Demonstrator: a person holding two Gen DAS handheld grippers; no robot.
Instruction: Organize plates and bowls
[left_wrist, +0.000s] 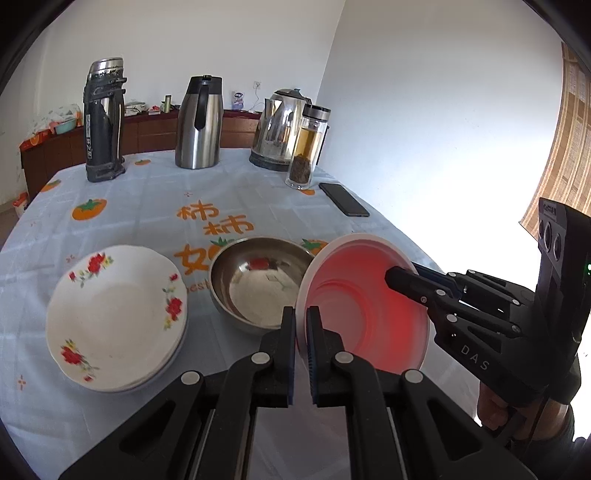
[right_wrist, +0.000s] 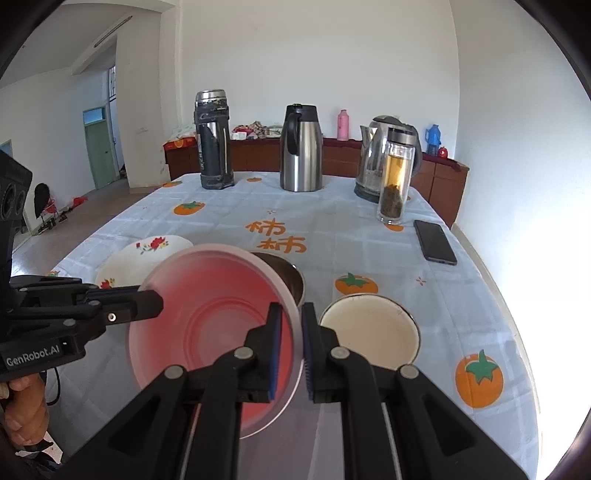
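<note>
Pink plastic bowl (left_wrist: 364, 302), gripped at opposite rims, lifted clear of the tablecloth (left_wrist: 147, 206).
We hold left gripper (left_wrist: 301, 332) and right gripper (right_wrist: 291, 332) clamped on it, above the steel bowl (left_wrist: 258, 284), beside flowered plates (left_wrist: 114, 317) and enamel bowl (right_wrist: 369, 332).

Bright daylight, right-side glare, fisheye-bent edges, dark corners

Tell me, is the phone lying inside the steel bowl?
No, the phone lies flat on the tablecloth near the table's right edge, well apart from the steel bowl, which is empty.
</note>
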